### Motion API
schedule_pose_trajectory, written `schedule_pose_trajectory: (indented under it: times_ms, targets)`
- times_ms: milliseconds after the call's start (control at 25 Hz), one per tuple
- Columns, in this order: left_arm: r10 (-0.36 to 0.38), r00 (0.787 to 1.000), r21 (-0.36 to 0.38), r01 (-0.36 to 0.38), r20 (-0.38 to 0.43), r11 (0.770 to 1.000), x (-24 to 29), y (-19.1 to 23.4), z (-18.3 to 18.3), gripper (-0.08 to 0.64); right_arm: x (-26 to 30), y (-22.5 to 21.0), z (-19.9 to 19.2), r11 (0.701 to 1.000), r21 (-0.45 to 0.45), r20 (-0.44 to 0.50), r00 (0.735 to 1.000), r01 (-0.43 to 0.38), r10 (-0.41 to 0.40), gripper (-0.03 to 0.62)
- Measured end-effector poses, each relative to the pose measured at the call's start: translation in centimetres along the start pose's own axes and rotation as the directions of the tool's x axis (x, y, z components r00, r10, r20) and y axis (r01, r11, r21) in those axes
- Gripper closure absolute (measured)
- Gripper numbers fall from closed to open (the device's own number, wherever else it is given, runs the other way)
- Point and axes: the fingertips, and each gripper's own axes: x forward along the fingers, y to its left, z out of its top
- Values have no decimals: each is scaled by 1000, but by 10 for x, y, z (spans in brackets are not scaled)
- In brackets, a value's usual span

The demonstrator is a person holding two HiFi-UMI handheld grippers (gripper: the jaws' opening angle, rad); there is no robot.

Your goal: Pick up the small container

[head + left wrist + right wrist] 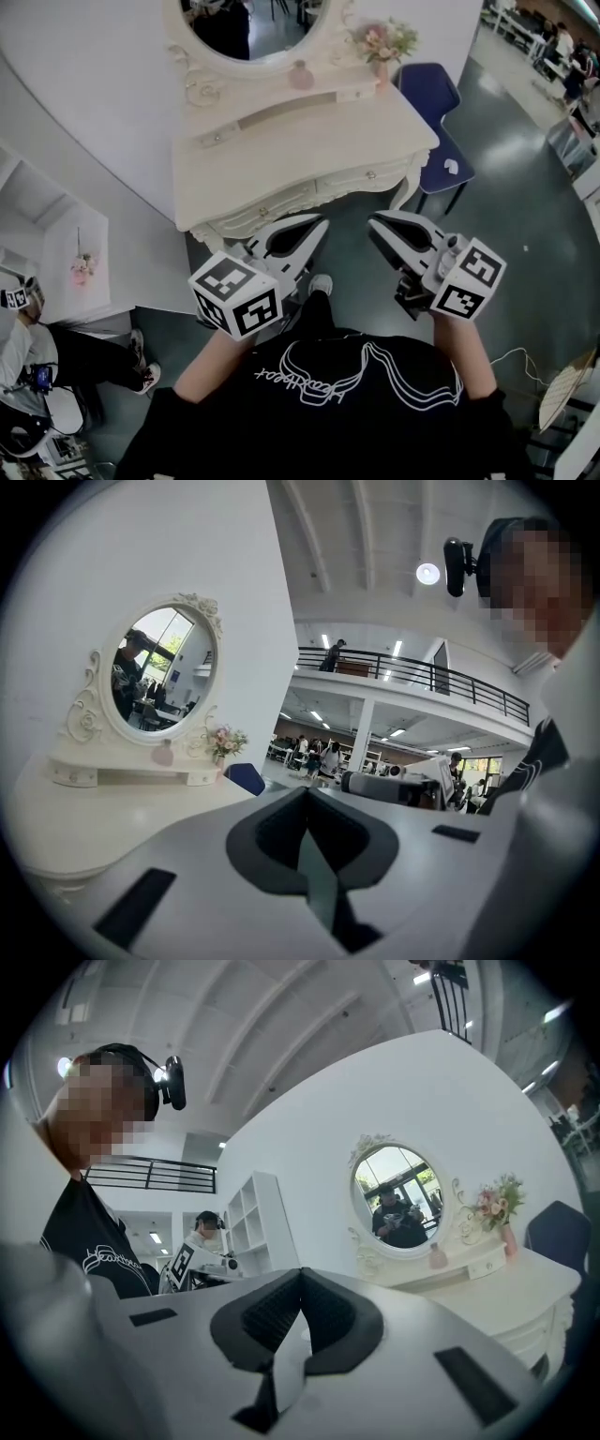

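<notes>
My left gripper (317,223) and right gripper (375,225) hold nothing, fingers pressed together. The small pink container (301,74) stands just below the mirror (253,28); it looks light, smooth, maybe fragile, so I'd pinch its round body gently.

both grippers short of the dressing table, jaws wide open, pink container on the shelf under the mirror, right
Jaws are shut, not open, on the left gripper and right gripper; each gripper view shows it. Rest holds: pink container on the shelf.
</notes>
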Motion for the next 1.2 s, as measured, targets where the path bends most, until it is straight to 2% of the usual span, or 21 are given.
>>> schedule_pose_trajectory:
  times_ms: [200, 480, 800, 960, 1200]
  targets:
    - [-7, 1000, -24, 7, -5, 1000, 27, 59, 12, 558, 41, -52, 4, 1000, 12, -20, 1000, 23, -23, 584]
    - [-29, 999, -34, 28, -26, 999, 73, 164, 46, 558, 123, -139, 17, 998, 21, -54, 997, 54, -52, 584]
    - [-12, 1000, -61, 11, -17, 998, 110, 274, 83, 558, 194, -222, 37, 995, 3, -81, 992, 97, -96, 584]
    - [-7, 1000, -55, 7, -11, 998, 118, 304, 96, 558, 212, -245, 42, 993, 0, -76, 990, 118, -117, 584]
    - [-1, 1000, -58, -1, -25, 998, 133, 328, 97, 558, 230, -273, 47, 993, 6, -64, 991, 118, -118, 584]
